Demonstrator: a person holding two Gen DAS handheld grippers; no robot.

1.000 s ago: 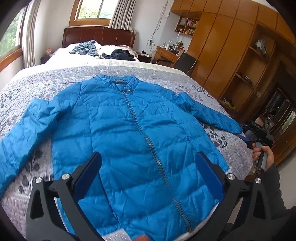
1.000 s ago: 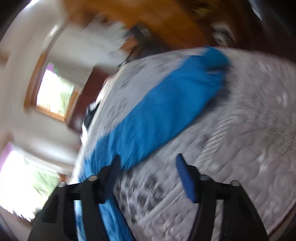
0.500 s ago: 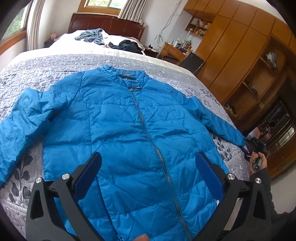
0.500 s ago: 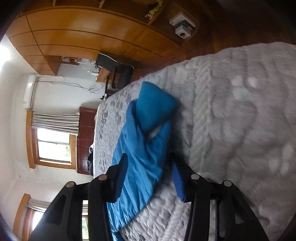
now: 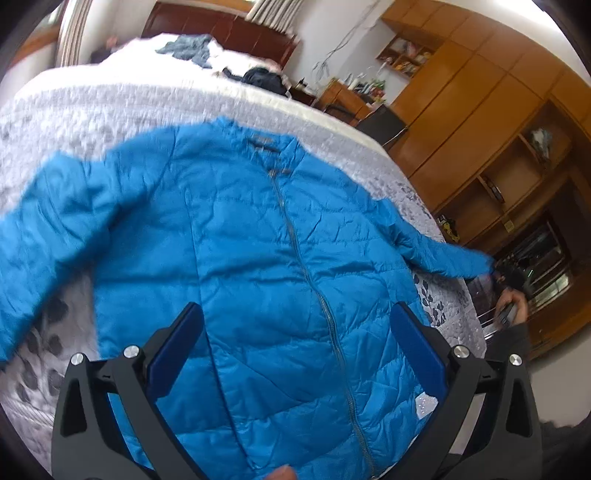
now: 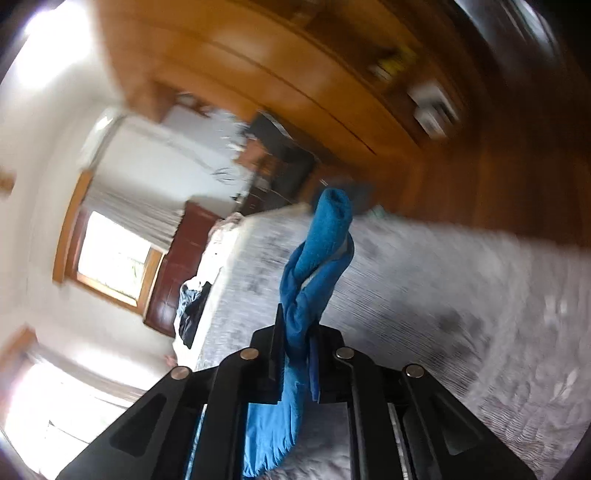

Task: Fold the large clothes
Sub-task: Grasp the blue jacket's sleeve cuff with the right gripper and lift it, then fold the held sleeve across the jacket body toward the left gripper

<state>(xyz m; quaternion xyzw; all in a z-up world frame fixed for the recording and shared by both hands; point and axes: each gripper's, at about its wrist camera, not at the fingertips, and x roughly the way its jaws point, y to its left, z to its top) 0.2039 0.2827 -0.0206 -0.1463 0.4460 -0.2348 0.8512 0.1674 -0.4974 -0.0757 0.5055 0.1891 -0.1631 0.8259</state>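
- Jacket (image 5: 266, 266) is spread front-up and zipped on the bed (image 5: 110, 107), collar toward the headboard (image 5: 221, 26), hem at the near edge.
- Left gripper (image 5: 295, 354) hovers over the jacket's lower half, jaws spread wide, nothing in them.
- Right gripper (image 6: 297, 343) is clamped on the sleeve (image 6: 317, 258) near the cuff, lifting it clear of the bed; the cuff flops over above the jaws.
- That sleeve reaches to the bed's right edge, close to the wardrobe (image 5: 480, 122).
- Other sleeve lies out toward the bed's left side.
- Bare quilt between collar and the clothes pile (image 5: 229, 62) by the headboard, so there's room up there.
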